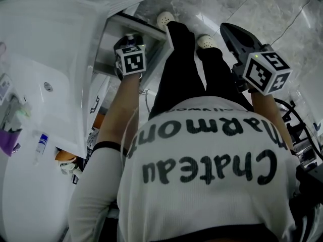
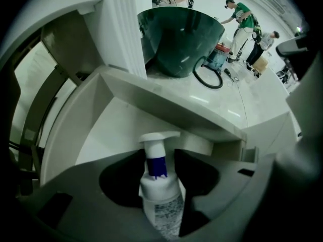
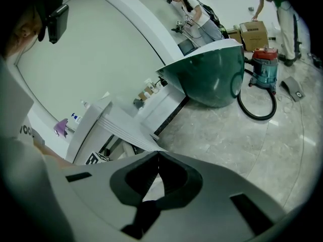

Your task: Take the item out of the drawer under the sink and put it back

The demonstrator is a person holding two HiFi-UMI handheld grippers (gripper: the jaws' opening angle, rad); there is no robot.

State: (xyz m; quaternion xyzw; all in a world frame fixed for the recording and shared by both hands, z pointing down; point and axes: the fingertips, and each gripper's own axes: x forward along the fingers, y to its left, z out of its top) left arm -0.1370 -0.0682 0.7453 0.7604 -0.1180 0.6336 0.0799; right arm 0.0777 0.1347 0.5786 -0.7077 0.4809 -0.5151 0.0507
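Two hand-held grippers [image 2: 161, 158] [image 3: 158, 158], one pump bottle [image 2: 160, 198]

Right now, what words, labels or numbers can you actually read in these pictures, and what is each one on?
"Chateau Marmont": on the person's white shirt, upside down in the head view.
Smaller line of print on the same shirt: too blurred to read.
Label on the white pump bottle, in the left gripper view: fine print, too blurred to read.
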